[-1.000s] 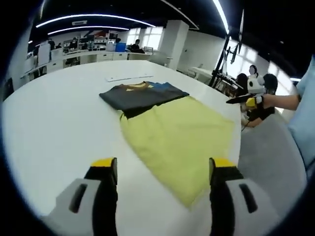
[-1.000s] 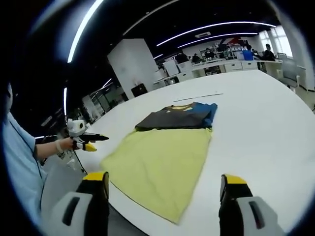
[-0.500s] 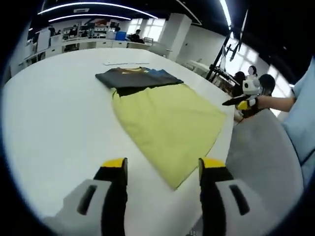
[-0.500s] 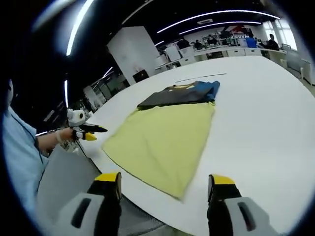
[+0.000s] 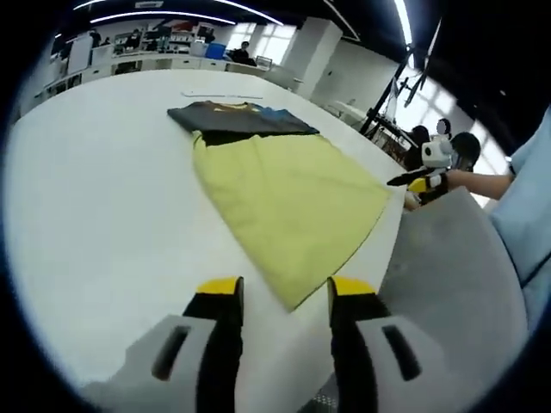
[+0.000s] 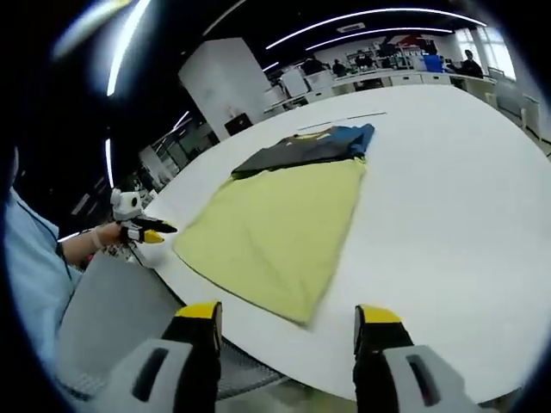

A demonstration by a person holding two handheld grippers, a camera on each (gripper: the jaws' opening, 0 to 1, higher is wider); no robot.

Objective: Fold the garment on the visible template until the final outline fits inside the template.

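A yellow cloth (image 5: 288, 202) was spread flat on the white table (image 5: 95, 198), with one corner close to the table's near edge. A folded dark garment (image 5: 237, 119) with a blue part at one end was laid at the far end of the cloth, touching it; whether it overlapped the cloth could not be told. In the right gripper view the same cloth (image 6: 275, 228) and garment (image 6: 306, 148) were seen on the table (image 6: 448, 198).

The left gripper (image 5: 282, 292) was held above the near corner of the cloth, its jaws parted and nothing gripped between them. The right gripper (image 6: 286, 314) was held over the table's edge, its jaws likewise spread and empty. Each gripper was also seen small in the other's view, off the table's side, in a person's hand (image 5: 448, 179).

A thin pale strip (image 5: 219, 95) was seen on the table beyond the garment. Desks (image 6: 405, 77) were visible in the background.
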